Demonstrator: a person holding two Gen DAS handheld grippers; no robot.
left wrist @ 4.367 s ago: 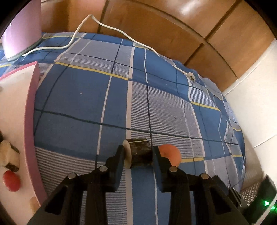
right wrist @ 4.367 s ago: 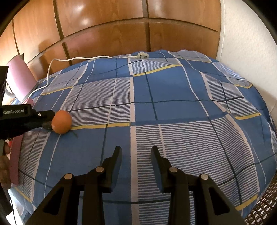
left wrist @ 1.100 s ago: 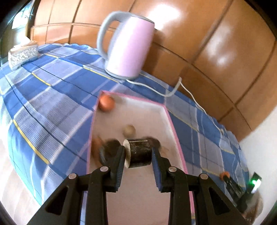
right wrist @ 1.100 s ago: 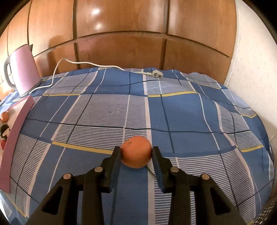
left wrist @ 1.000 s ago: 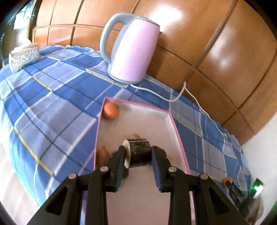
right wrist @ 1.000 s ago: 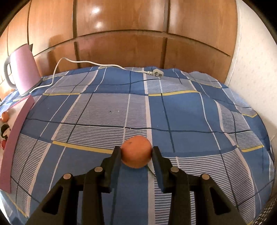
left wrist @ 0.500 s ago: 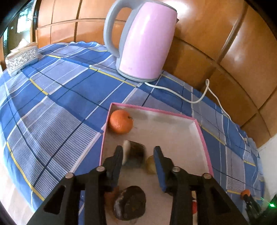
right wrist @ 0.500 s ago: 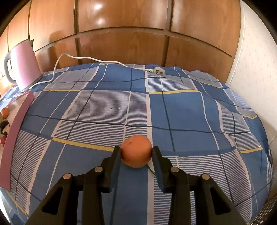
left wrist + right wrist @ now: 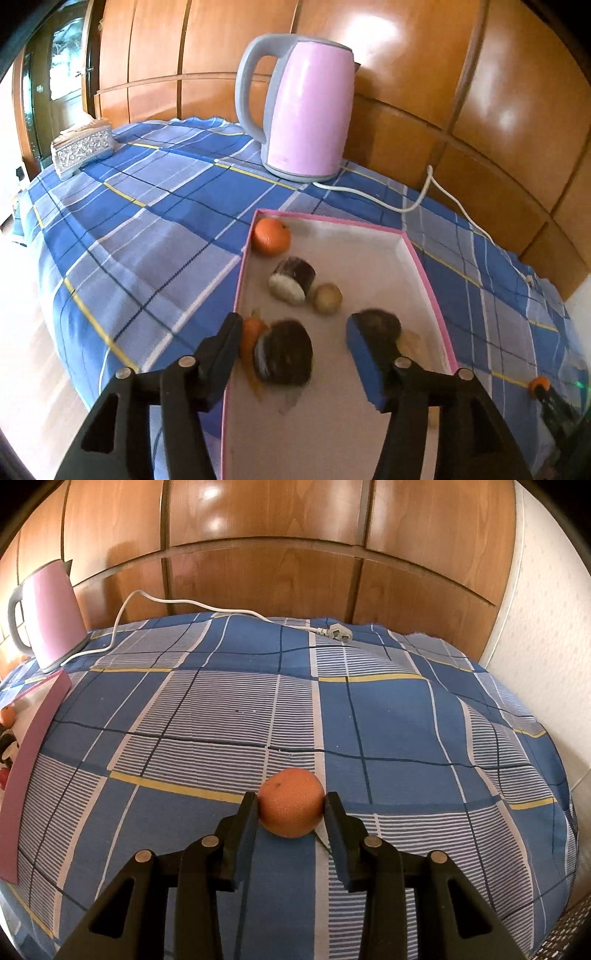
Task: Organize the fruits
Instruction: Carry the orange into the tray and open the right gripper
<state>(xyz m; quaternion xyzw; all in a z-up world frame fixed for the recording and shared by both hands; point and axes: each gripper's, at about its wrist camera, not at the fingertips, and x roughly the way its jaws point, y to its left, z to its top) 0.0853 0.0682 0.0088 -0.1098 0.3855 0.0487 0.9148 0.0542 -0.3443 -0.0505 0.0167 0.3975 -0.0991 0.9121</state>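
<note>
A: Pictured on a blue checked cloth [image 9: 388,716]: right gripper [image 9: 291,799] closed on a mandarin [image 9: 290,812], pads touching both flanks, nothing else in the bite. Resting on the cloth or just clear of it? Impossible to tell.

B: And the left gripper [image 9: 293,325]?

A: Spread wide, holding nothing, poised over the pink-rimmed box [image 9: 424,266]. Inside: a second mandarin [image 9: 271,236] in the far corner, a dark cut piece with a pale face [image 9: 291,281], a small pale round fruit [image 9: 327,298], another dark piece [image 9: 284,350] near the left finger, one more half hidden behind the right finger.

B: Best way through the step in hand?

A: Judging by the layout: lift straight up before travelling, squeeze gently enough not to bruise soft peel, then carry left across the cloth toward the box, well apart from the fruit at present. Clear the rim, lower beside the other mandarin, like with like. Probably wise to pull the left gripper aside first, leaving room over the box.

B: Hazards?

A: A round fruit, so likely to roll if let go high. Also the pink kettle [image 9: 306,110] and its white cord [image 9: 221,611] along the back edge, plug [image 9: 340,632] loose on the cloth.

B: Any brands or lettering?

A: None legible. A faint mark low on the kettle body, too small to read; embossed pattern only on the silver tissue box [image 9: 83,147].
</note>
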